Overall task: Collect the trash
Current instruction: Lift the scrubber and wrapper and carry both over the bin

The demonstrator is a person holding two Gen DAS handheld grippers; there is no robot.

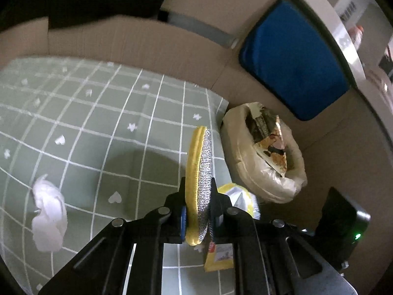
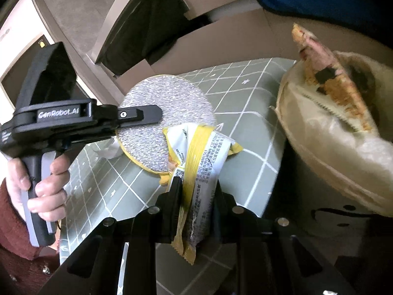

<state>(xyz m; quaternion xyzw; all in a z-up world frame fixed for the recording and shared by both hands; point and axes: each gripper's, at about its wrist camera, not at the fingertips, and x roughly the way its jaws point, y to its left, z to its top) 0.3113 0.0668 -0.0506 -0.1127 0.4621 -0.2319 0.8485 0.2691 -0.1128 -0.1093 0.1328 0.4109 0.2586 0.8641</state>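
My left gripper [image 1: 197, 184] is shut on a round scrub pad [image 1: 199, 159], yellow-rimmed with a silver mesh face, held edge-on above the green grid tablecloth [image 1: 98, 123]. The right wrist view shows that pad [image 2: 167, 103] clamped in the left gripper [image 2: 157, 115], which a hand [image 2: 46, 186] holds. My right gripper [image 2: 196, 184] is shut on a crumpled yellow-and-white wrapper [image 2: 206, 152], just below the pad. A crumpled white tissue [image 1: 49, 211] lies on the cloth at the left. A bin lined with a beige bag [image 1: 245, 142] stands off the table's right edge, with printed wrappers [image 1: 270, 142] inside.
Brown cardboard [image 1: 122, 41] stands behind the table. A blue chair cushion [image 1: 294, 61] is beyond the bin. The bag-lined bin [image 2: 331, 135] fills the right of the right wrist view, an orange wrapper [image 2: 329, 73] sticking out. A dark red sleeve [image 2: 12, 221] is at the lower left.
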